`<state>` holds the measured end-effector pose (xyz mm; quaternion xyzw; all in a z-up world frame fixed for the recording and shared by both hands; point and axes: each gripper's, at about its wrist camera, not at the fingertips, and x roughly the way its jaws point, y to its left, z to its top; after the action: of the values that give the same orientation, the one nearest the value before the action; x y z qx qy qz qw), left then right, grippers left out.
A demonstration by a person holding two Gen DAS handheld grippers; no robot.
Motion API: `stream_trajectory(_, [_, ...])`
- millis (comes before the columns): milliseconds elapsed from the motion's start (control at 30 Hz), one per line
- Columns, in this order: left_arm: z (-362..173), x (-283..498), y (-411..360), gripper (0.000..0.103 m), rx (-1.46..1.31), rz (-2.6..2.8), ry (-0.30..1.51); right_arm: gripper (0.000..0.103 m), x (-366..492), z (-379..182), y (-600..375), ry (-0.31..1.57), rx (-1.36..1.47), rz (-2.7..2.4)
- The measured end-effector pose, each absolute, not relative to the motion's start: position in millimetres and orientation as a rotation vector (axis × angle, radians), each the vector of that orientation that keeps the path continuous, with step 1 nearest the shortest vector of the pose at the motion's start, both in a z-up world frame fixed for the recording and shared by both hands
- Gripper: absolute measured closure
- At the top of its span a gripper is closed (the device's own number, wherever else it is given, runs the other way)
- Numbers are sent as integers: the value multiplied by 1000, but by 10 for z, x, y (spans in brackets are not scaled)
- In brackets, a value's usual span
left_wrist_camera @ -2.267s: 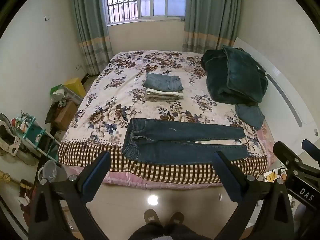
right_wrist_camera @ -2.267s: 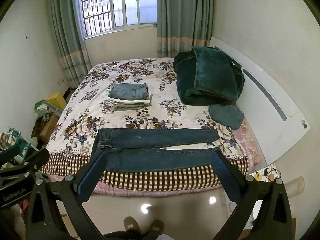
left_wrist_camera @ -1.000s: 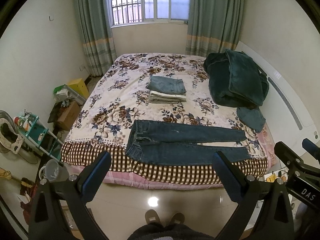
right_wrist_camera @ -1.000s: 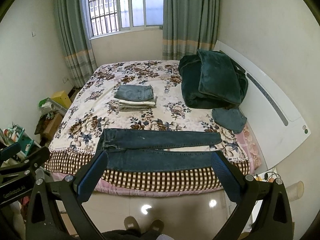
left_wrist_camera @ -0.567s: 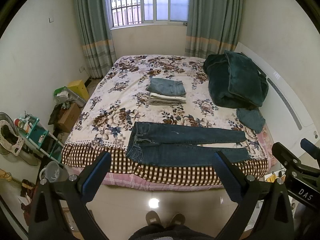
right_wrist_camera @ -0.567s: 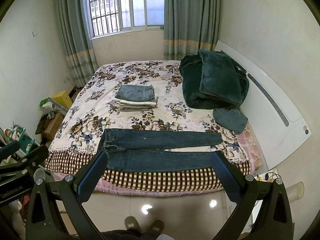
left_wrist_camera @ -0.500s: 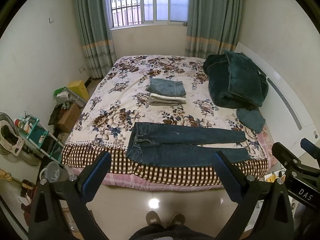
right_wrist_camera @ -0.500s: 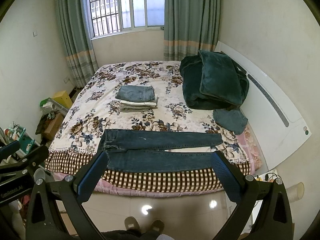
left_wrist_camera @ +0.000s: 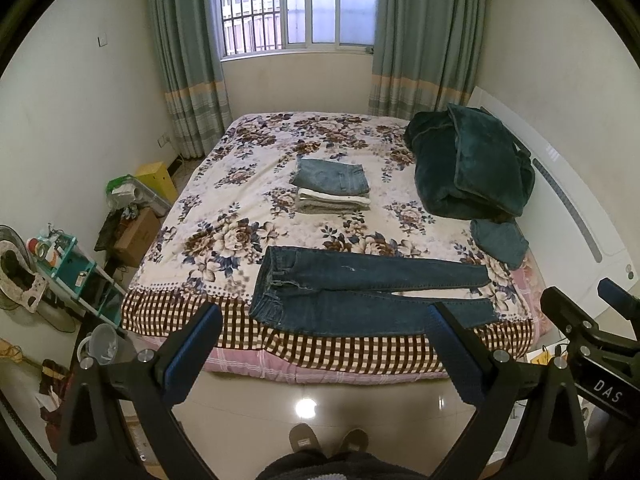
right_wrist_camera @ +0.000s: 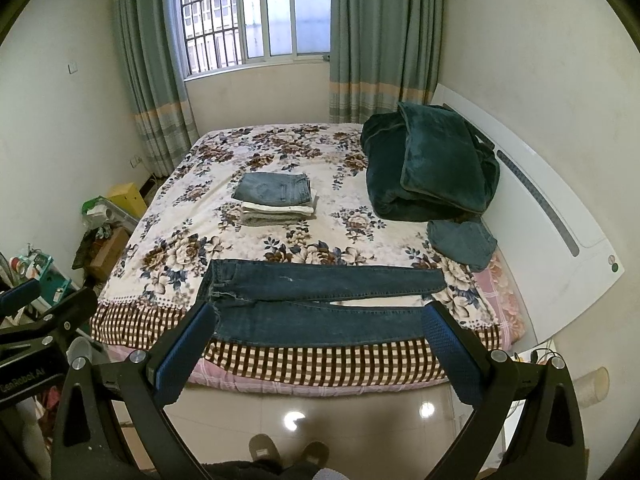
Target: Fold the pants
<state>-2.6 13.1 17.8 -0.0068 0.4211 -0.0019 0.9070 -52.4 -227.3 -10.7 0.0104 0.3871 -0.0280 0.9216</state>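
A pair of dark blue jeans [left_wrist_camera: 360, 292] lies flat along the near edge of the bed, waist to the left, legs to the right; it also shows in the right wrist view [right_wrist_camera: 320, 300]. My left gripper [left_wrist_camera: 320, 344] is open and empty, held back from the bed above the floor. My right gripper [right_wrist_camera: 316, 340] is open and empty too, at a like distance from the jeans. Neither touches the cloth.
A stack of folded pants [left_wrist_camera: 332, 190] sits mid-bed. A dark green blanket pile [left_wrist_camera: 468, 164] and a small folded piece [left_wrist_camera: 500, 240] lie at the right by the white headboard [left_wrist_camera: 572, 232]. Boxes and a teal shelf [left_wrist_camera: 76, 272] crowd the floor at left.
Both views have risen and tilted slightly, so the bed sits a little lower in frame. The jeans and both grippers' opening are unchanged.
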Motion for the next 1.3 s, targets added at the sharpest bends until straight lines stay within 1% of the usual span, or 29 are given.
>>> stream_trajectory(433, [141,-59,57,0,-25,0,875,0,-466,-129,-2302,802,13,-47])
stream_trajectory(667, [54,-5,-46,0,-37,31,874,0,-303,-243,-2471,834,23,-39])
stream_trajectory(800, [-98,214,-77,0,-47,79,862,0,-82,-427,-2652,847,37,-74])
stream_trajectory(967, [-438,675,-129,0,-31,143,858,0,417,-818,-2937,846,67,-159])
stream_trajectory(1067, [-737,1064,-152,0,-26,164,900,0,845,-1131,-3113,873,86,-212])
stream_trajectory(1300, [-1783,2294,-223,0,4,198,1084,0,2147,-2088,-3552,966,155,-346])
